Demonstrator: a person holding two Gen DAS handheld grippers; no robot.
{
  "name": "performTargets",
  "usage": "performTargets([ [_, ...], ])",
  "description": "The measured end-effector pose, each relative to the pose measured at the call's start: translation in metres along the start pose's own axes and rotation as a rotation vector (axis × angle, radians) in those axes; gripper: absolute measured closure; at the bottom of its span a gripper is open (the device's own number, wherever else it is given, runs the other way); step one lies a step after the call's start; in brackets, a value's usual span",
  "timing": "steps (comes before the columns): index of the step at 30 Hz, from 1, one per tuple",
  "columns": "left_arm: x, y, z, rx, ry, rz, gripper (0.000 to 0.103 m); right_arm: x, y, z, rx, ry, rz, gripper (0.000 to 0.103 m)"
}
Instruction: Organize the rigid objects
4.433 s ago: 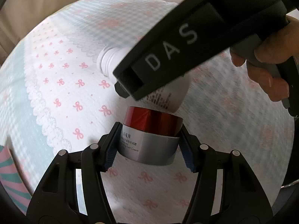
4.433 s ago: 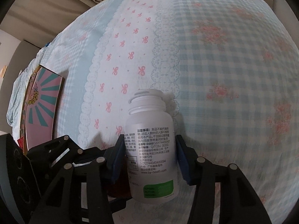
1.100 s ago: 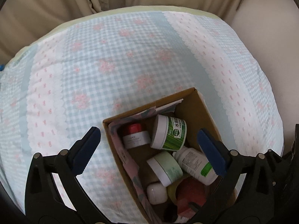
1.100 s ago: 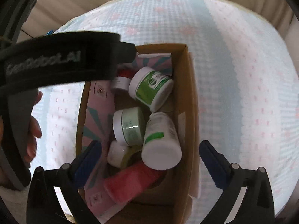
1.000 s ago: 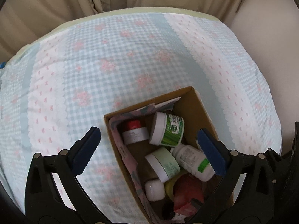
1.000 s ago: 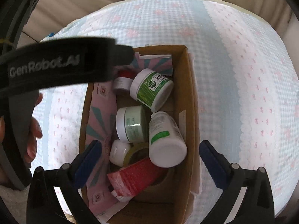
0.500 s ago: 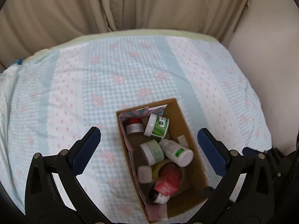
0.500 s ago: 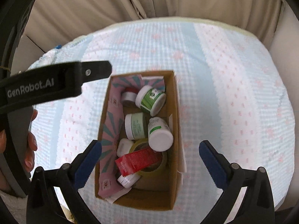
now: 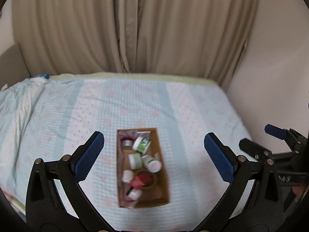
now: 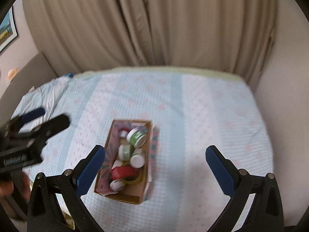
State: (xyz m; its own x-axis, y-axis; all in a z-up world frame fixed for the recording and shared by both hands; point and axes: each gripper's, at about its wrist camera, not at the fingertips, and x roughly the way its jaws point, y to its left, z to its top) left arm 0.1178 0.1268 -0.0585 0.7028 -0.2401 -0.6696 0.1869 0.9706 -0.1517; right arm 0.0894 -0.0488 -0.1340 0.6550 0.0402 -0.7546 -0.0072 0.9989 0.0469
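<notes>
both grippers were high above the bed w/ nothing in them. left gripper (image 9: 154, 154) had its 2 blue pads (image 9: 89, 155) spread wide; right gripper (image 10: 155, 166) likewise, pads (image 10: 217, 169) far apart & empty. in the left wrist view the right gripper showed at the far right edge, also spread; in the right wrist view the left one was a blurred dark shape at left w/ part of a hand (image 10: 5, 183) under it

cardboard box (image 9: 163, 177) sat on the bedspread (image 9: 77, 116) around the middle of the bed, long side running near to far, well below & between the pads in both views. inside it: green-labelled jar (image 9: 142, 145) on its side at the far end, a small silver jar w/ red lid (image 9: 126, 141) just left of it, a pale green jar (image 9: 135, 160) mid-box, a white bottle w/ green mark (image 9: 151, 162) beside that to the right, a small white jar (image 9: 126, 176) at the left wall, a red packet (image 9: 140, 179) lying over a tape roll (image 9: 152, 181) nearer in, & a white-capped item (image 9: 135, 194) at the near end, too blurred to id. pink & teal patterned card (image 10: 109, 154) lined the box's left wall

beige curtains (image 9: 135, 29) hung behind the bed, plain wall (image 9: 270, 77) at right. both views were motion-blurred
</notes>
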Motion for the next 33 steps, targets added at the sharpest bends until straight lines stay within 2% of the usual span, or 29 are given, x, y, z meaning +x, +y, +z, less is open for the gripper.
performTargets([
  [4,-0.044,-0.029,-0.007,0.012,-0.115,0.037,0.0,-0.048,-0.022,-0.001,-0.032,-0.105,-0.088,0.0],
  [10,-0.072,-0.055,-0.02,0.03,-0.172,0.051,0.0,-0.089,-0.05,-0.015,0.035,-0.163,-0.103,0.0],
  [21,-0.078,-0.078,-0.034,0.077,-0.19,0.071,0.0,-0.107,-0.072,-0.031,0.069,-0.207,-0.13,0.0],
  [33,-0.073,-0.078,-0.037,0.067,-0.183,0.066,0.0,-0.106,-0.078,-0.032,0.081,-0.215,-0.152,0.0],
])
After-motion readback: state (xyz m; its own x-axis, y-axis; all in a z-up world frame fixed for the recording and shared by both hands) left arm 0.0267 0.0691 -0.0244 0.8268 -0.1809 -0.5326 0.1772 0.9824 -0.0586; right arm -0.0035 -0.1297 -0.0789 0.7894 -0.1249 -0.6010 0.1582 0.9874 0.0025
